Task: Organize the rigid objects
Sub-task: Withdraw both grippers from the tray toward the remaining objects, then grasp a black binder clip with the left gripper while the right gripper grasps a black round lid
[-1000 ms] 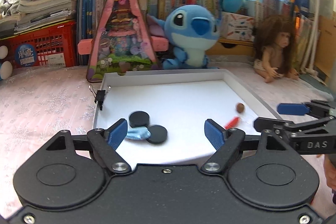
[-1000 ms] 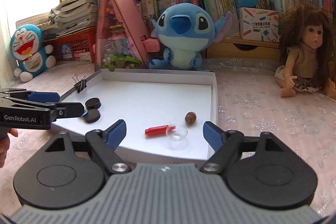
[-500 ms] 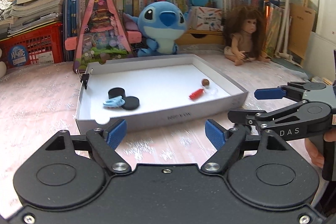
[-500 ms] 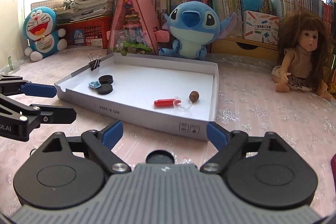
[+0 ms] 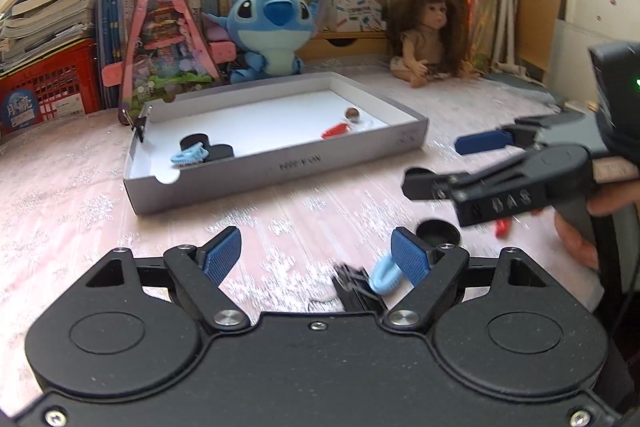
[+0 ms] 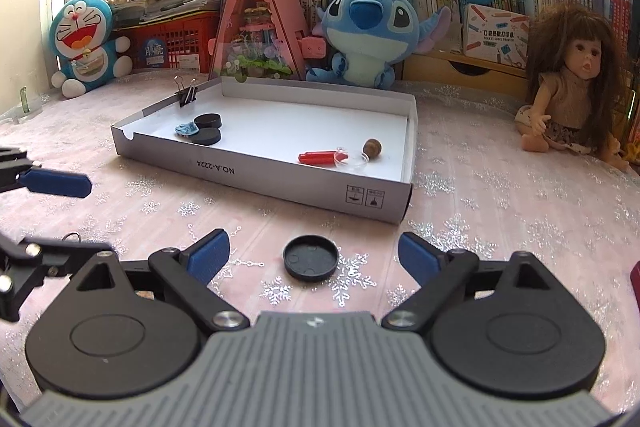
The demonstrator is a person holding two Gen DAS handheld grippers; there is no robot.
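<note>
A shallow white tray (image 6: 260, 179) (image 5: 280, 167) sits on the pink cloth. It holds two black discs (image 6: 206, 137), a light blue clip (image 6: 186, 128), a red piece (image 6: 318, 158) and a brown ball (image 6: 371, 148). A binder clip (image 6: 186, 95) is clipped on its left rim. My right gripper (image 6: 314, 255) hovers in front of the tray with its jaws opening. A black cap (image 6: 311, 267) lies on the cloth between its fingers, untouched. My left gripper (image 5: 316, 255) is open. Another blue clip (image 5: 384, 275) and a black binder clip (image 5: 356, 287) lie by its right finger.
Behind the tray stand a blue plush (image 6: 368, 31), a pink triangular toy house (image 6: 256, 19) and a doll (image 6: 572, 83). A cat plush (image 6: 86, 43) and red crates are at the back left. A small red piece (image 5: 503, 227) lies below the right gripper (image 5: 444, 163).
Both grippers have pulled back from over the tray to the cloth in front of it. The black cap, the second blue clip and the black binder clip have come into view. The right jaws are slightly wider.
</note>
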